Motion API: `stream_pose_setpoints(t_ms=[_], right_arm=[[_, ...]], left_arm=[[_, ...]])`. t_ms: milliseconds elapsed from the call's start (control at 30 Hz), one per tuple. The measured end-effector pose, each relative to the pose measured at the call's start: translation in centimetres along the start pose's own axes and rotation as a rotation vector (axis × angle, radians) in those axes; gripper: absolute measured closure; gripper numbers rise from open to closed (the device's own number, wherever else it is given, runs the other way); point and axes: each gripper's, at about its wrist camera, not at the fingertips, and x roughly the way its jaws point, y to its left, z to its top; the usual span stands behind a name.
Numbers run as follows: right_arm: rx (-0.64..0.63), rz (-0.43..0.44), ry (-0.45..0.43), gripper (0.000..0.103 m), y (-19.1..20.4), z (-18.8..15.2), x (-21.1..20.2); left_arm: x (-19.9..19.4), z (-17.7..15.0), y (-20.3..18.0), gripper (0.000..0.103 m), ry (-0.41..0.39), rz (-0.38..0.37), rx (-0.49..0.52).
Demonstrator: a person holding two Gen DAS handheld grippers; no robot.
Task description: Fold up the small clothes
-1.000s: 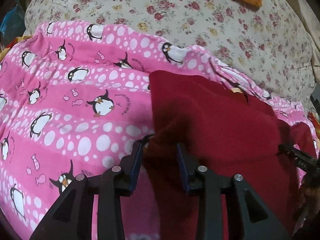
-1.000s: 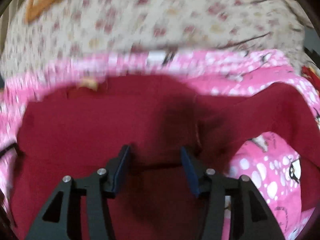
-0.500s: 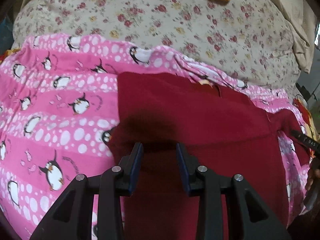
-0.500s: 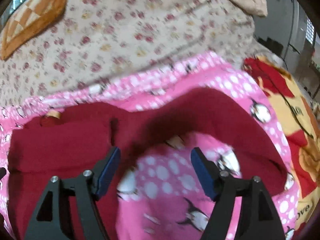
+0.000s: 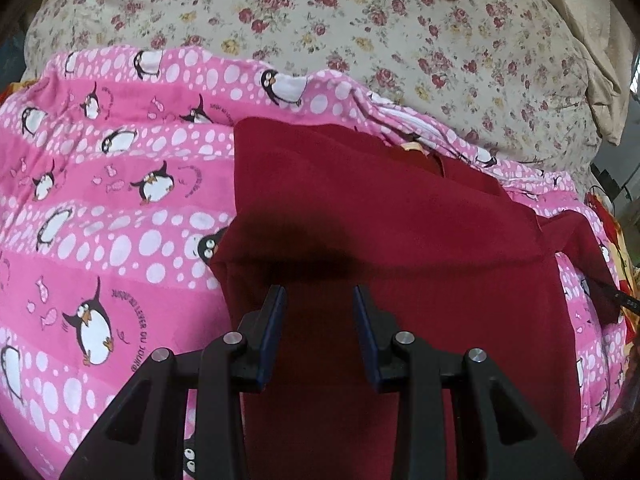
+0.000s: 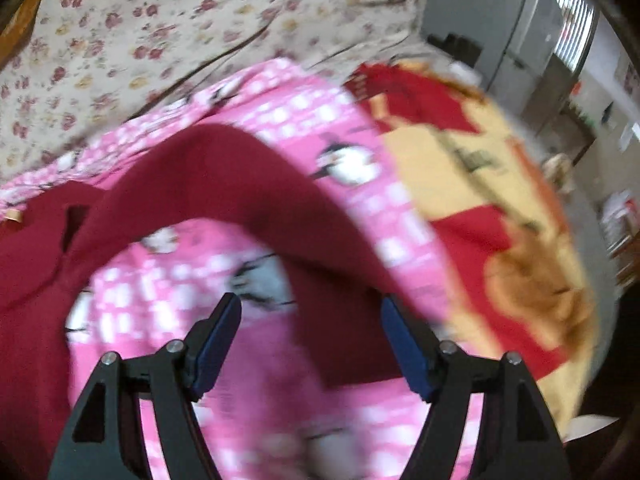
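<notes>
- Nearest the lens, the left gripper [image 5: 319,300] hangs over the dark red garment [image 5: 400,240], its jaws a modest gap apart with nothing between them; whether the tips touch the cloth cannot be told.
- The right gripper [image 6: 312,312] has its jaws spread wide and grips nothing; the red sleeve [image 6: 280,208] arcs across the gap beyond and below them (this view is motion-blurred, so fine detail is lost).
- The garment lies spread on the pink penguin blanket [image 5: 100,208], its left side showing a straight edge that reads as already folded in, while the right sleeve sprawls outward over the pink.
- Judged from this layout, the step in hand is the sleeve fold on the right side; the next move calls for the right jaws to close on the sleeve near its end and carry it across onto the body.
- Farther back lie a floral bedcover [image 5: 360,20] and, to the right, a red-and-yellow blanket [image 6: 480,200].
</notes>
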Motion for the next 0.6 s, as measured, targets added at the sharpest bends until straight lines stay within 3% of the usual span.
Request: stream_pose_setpoints(t_ms=[267,300,333,367,467,533,600], right_arm=[[-0.149,-0.162,-0.022,0.028,-1.9,1.2,0.6],[-0.168,-0.166,-0.013,0.042,-1.9,1.3,1.2],[-0.201,-0.149,0.012,0.072,-1.8,1.3,2.1],[-0.219,-0.136,0.034,0.084,-1.6,1.1,2.6],[-0.257,-0.148,0.002,0.095,-1.2,1.0,2.7],[-0.255,-0.149,-0.022,0.096,-1.1,1.4,1.9],[-0.241,-0.153,-0.105,0.097,-0.8,2.5,-0.2]], left_arm=[[0.0,0.1,0.5,0.089,-0.005,-0.001,-0.017],[0.0,0.1,0.6,0.089,-0.005,-0.001,-0.019],[0.0,0.2,0.6,0.089,-0.004,-0.002,-0.02],[0.0,0.2,0.6,0.089,-0.004,0.0,-0.02],[0.1,0.2,0.8,0.089,0.0,0.001,-0.022],[0.0,0.3,0.9,0.089,0.002,-0.002,-0.027],[-0.4,0.5,1.2,0.089,-0.008,-0.003,-0.036]])
